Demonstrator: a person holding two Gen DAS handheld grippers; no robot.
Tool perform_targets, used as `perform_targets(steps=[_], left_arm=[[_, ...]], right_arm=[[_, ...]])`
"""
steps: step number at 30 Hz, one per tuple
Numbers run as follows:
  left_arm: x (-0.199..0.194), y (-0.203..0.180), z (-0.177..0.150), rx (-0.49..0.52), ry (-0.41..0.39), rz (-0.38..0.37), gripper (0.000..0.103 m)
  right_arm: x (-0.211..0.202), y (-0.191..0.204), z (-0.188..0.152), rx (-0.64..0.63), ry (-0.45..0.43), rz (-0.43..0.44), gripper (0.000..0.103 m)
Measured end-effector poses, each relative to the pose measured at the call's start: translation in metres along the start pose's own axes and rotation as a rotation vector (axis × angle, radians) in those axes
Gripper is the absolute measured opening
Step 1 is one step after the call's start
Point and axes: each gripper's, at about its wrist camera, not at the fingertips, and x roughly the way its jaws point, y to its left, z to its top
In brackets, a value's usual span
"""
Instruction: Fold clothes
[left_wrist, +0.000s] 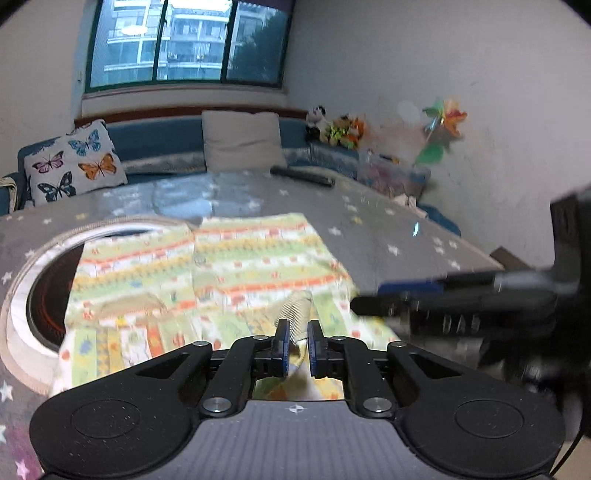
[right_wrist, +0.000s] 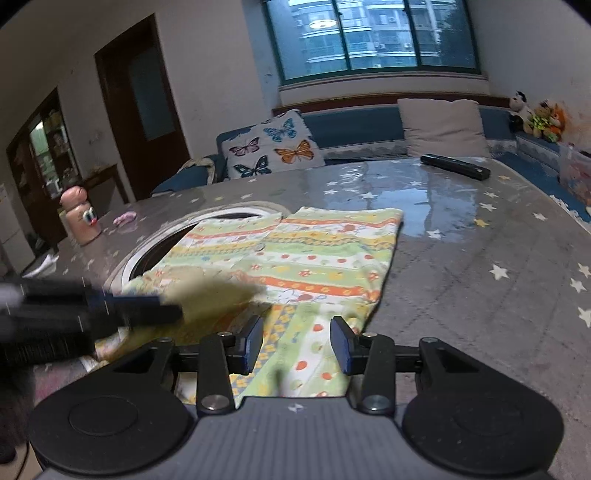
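So the left gripper (left_wrist: 298, 339) has a pinch of cloth caught between its jaws, a ribbed striped bit that looks like a cuff or hem of the shirt (left_wrist: 207, 273), and the pads sit nearly together on it. Probably it's carrying that edge across to make a fold. The right gripper (right_wrist: 297, 345) has its jaws parted about halfway, with the shirt's near edge lying under and between them, but the pads don't look like they're pressing on anything, so call it released, maybe just hovering to pin the fabric or take the next corner. Past both sets of jaws the shirt lies mostly flat, patterned in green, yellow and orange bands, its far-left part draped over a round hob (left_wrist: 44, 295) sunk in the table (right_wrist: 480, 280). The table has a grey starry cover with a glossy sheet on it. Farther out there's a dark remote (right_wrist: 456, 167), then a blue bench with a butterfly pillow (right_wrist: 275, 149) and a plain one (right_wrist: 443, 125), and a big window (right_wrist: 373, 33) behind.
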Motion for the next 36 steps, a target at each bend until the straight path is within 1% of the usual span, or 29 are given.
perform_targets(steps=[1,4,5,7,9,10,12,18,21,22,23,25,27,30,32,34,36], left_arm=[[-0.002,0.001,-0.002,0.005,0.005,-0.01,0.017],[-0.009,0.003,-0.008,0.019,-0.005,-0.015,0.033],[-0.013,0.005,-0.009,0.022,-0.011,-0.011,0.036],[-0.019,0.012,-0.009,0.018,-0.02,0.001,0.036],[-0.026,0.021,-0.011,0.01,-0.03,0.028,0.036],[-0.029,0.028,-0.012,0.003,-0.033,0.049,0.036],[-0.034,0.042,-0.013,-0.017,-0.034,0.095,0.036],[-0.047,0.088,-0.02,-0.082,-0.018,0.231,0.036],[-0.051,0.108,-0.026,-0.112,-0.006,0.287,0.036],[-0.051,0.113,-0.027,-0.117,-0.002,0.3,0.036],[-0.051,0.116,-0.029,-0.12,0.004,0.311,0.036],[-0.05,0.122,-0.031,-0.123,0.013,0.328,0.036],[-0.049,0.125,-0.033,-0.113,0.02,0.341,0.036],[-0.047,0.129,-0.035,-0.102,0.028,0.348,0.036],[-0.044,0.131,-0.035,-0.096,0.034,0.349,0.034],[-0.04,0.132,-0.035,-0.088,0.042,0.355,0.034],[-0.039,0.132,-0.033,-0.082,0.04,0.355,0.032]], right_arm=[[0.0,-0.001,0.001,0.007,-0.001,0.003,0.041],[0.002,0.0,0.003,0.017,0.007,0.02,0.041],[0.004,0.001,0.003,0.02,0.011,0.026,0.04],[0.009,0.005,0.003,0.023,0.021,0.044,0.04],[0.015,0.011,0.003,0.02,0.038,0.062,0.039],[0.019,0.014,0.002,0.018,0.046,0.071,0.037],[0.026,0.02,0.001,0.008,0.062,0.077,0.036],[0.049,0.028,-0.002,0.013,0.104,0.056,0.034],[0.053,0.031,-0.004,0.009,0.107,0.039,0.026],[0.054,0.033,-0.004,0.004,0.106,0.03,0.021],[0.054,0.035,-0.004,-0.001,0.104,0.021,0.013],[0.054,0.038,-0.004,-0.012,0.1,0.007,0.008],[0.049,0.041,-0.001,-0.024,0.084,-0.009,0.007],[0.036,0.044,0.006,-0.049,0.037,-0.045,0.007],[0.032,0.043,0.01,-0.048,0.033,-0.053,0.007],[0.036,0.043,0.008,-0.051,0.04,-0.07,0.007],[0.045,0.042,0.005,-0.056,0.061,-0.089,0.007]])
